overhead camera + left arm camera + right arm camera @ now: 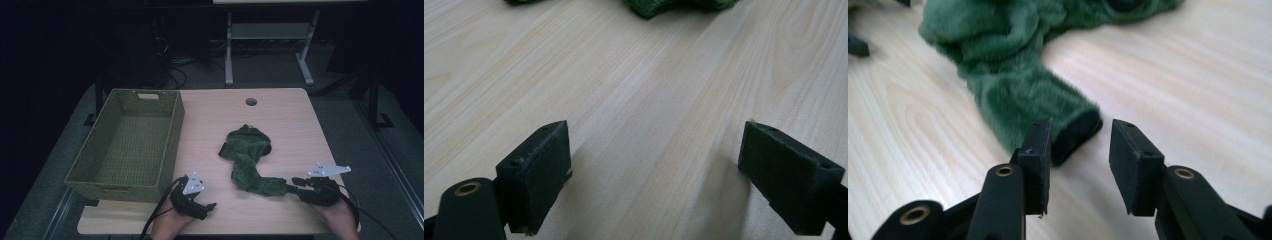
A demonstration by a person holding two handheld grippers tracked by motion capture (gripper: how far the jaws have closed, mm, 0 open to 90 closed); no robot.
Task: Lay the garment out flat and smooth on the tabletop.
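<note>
A green fuzzy garment lies crumpled on the middle of the wooden table, one sleeve-like end stretching toward the front right. My right gripper lies low at that end and is open. In the right gripper view the dark cuff of the garment rests just ahead of the right gripper, close by its left jaw, and neither pad presses on it. My left gripper sits near the front edge, left of the garment. Its wide-open jaws frame bare wood, with the garment farther off.
A green woven basket with nothing in it stands on the table's left side, overhanging the left edge. A round cable hole is near the far edge. Behind the table are a desk frame and cables on the dark floor.
</note>
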